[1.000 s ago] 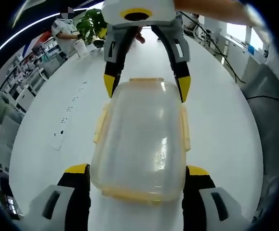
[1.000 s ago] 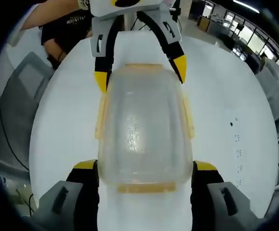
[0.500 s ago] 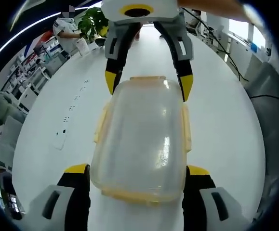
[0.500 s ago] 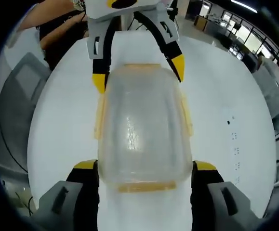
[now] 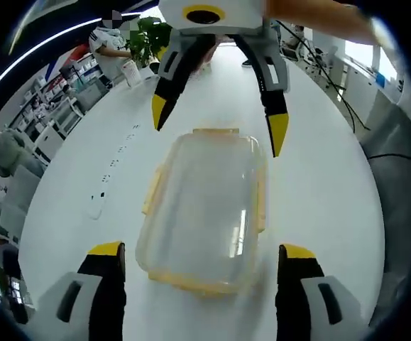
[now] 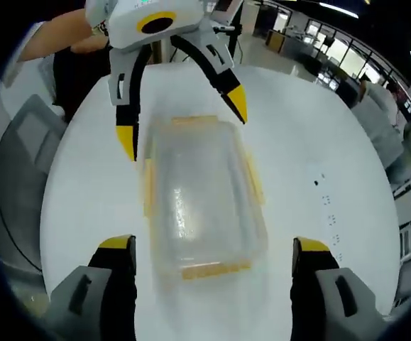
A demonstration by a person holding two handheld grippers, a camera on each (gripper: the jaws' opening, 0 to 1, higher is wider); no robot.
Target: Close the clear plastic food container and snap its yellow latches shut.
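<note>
The clear plastic container (image 5: pixel 201 206) lies on the white table (image 5: pixel 333 213) with its lid on top. Yellow latches (image 5: pixel 153 190) run along its sides and ends; whether they are snapped down is unclear. My left gripper (image 5: pixel 202 251) is open, its jaws standing wide on either side of the container's near end without touching it. My right gripper (image 5: pixel 218 124) hangs open over the far end. In the right gripper view the same container (image 6: pixel 201 199) sits between my open right gripper (image 6: pixel 214 245) and the open left gripper (image 6: pixel 182 126), both clear of it.
A potted plant (image 5: pixel 148 35) and a seated person (image 5: pixel 109 46) are at the table's far end. Small dark marks (image 5: pixel 102 195) dot the tabletop. A grey chair (image 6: pixel 20 142) stands beside the table (image 6: pixel 319 142). Cables (image 5: pixel 319 64) trail along one edge.
Both grippers have drawn back and up from the container, so it looks smaller and sits free between the jaws. The right gripper's tips no longer hug its far end.
</note>
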